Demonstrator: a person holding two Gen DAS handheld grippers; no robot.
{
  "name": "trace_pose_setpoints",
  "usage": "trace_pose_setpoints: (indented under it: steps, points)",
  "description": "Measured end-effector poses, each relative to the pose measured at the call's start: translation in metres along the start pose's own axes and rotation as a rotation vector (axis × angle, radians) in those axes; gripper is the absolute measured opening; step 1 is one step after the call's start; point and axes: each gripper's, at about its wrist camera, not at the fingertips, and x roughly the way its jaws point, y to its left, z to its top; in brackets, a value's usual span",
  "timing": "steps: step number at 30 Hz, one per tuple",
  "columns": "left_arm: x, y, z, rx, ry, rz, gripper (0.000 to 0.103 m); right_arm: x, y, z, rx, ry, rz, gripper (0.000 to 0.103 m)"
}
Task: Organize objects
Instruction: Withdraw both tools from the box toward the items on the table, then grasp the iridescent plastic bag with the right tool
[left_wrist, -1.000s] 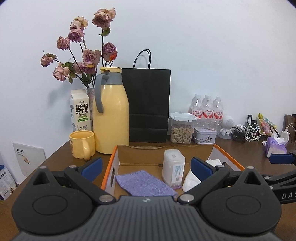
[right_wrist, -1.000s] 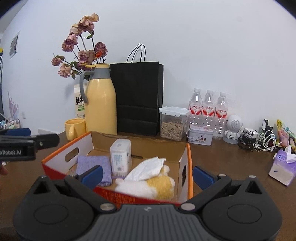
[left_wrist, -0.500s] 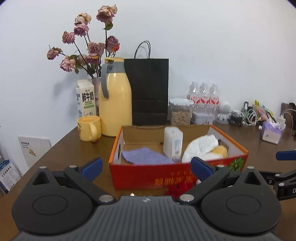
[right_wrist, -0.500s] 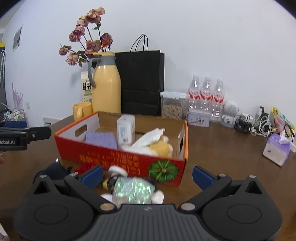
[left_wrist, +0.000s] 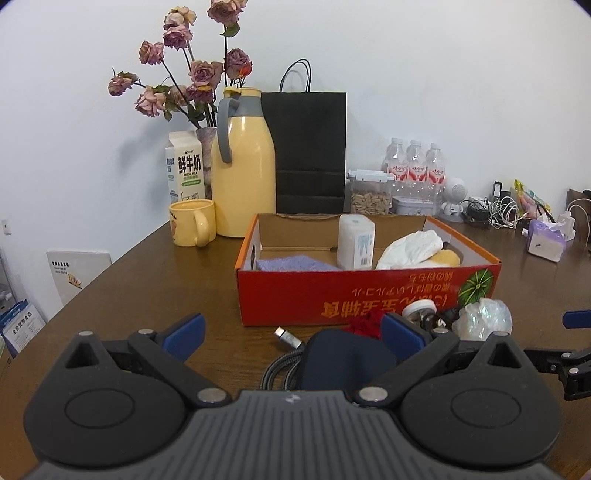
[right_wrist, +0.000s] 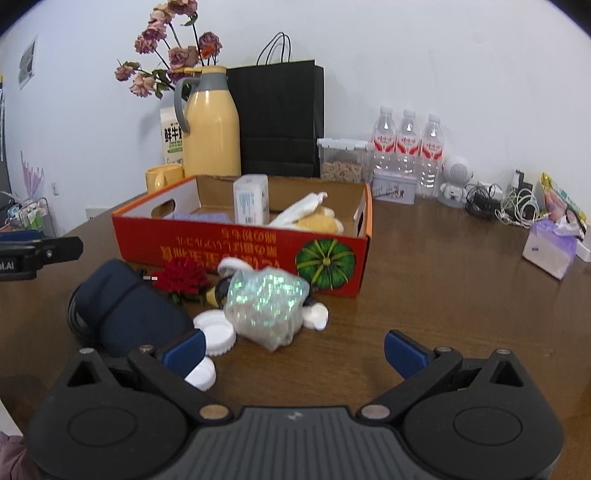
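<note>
Both grippers, left gripper (left_wrist: 291, 328) and right gripper (right_wrist: 293, 349), jaws apart and empty, face the loose clutter at the box (right_wrist: 240, 247) front edge, presumably to pick next.

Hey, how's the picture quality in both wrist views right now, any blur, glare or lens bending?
Left wrist view: sharp and evenly lit; the fisheye bows the brown wooden table and darkens the corners; soft shadow of the dried pink roses on the wall. Right wrist view: same bending; the iridescent clear plastic bag glints, and nothing looks motion-blurred.
</note>
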Motion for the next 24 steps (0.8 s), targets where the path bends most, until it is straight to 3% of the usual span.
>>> trace_pose_setpoints:
  steps: [16, 24]
  points:
    - [0.004, 0.006, -0.007, -0.012, 0.027, 0.013, 0.103, 0.019, -0.003, 0.004, 0.034, -0.011, 0.041, 0.102]
    - [0.005, 0.006, -0.007, -0.012, 0.029, 0.013, 0.103, 0.050, 0.010, 0.027, 0.053, -0.010, 0.071, 0.086]
